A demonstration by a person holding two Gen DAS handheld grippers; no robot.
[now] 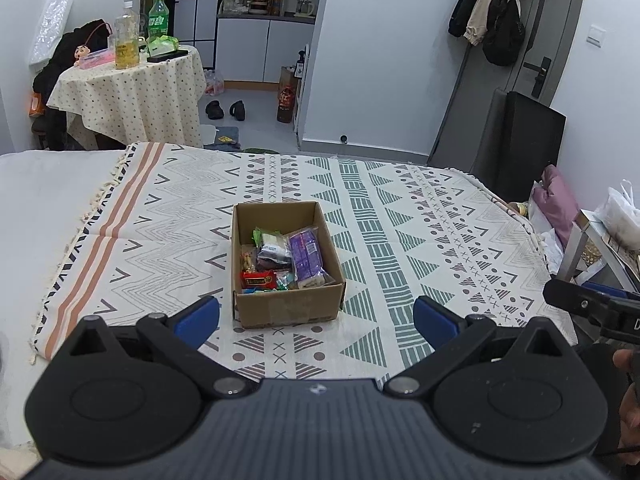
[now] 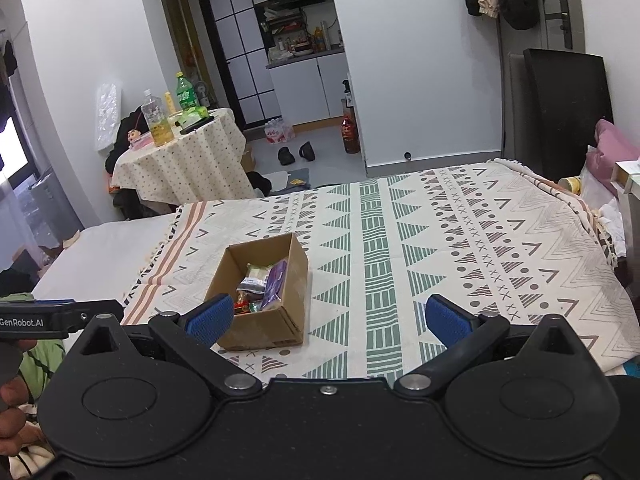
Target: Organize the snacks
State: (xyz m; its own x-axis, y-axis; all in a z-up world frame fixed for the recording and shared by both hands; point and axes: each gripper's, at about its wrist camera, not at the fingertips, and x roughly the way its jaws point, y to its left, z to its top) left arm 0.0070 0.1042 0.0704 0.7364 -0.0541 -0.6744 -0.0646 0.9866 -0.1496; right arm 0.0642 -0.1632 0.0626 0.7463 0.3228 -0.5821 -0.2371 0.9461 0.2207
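Snacks, mixed colourful packets, inside open cardboard box on patterned cloth; both jaws wide apart, empty.

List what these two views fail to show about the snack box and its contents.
- Left wrist view: print on the purple packet and red packet is too small to read.
- Right wrist view: the left finger covers the cardboard box near corner.
- Both views: snacks underneath are hidden by those on top.
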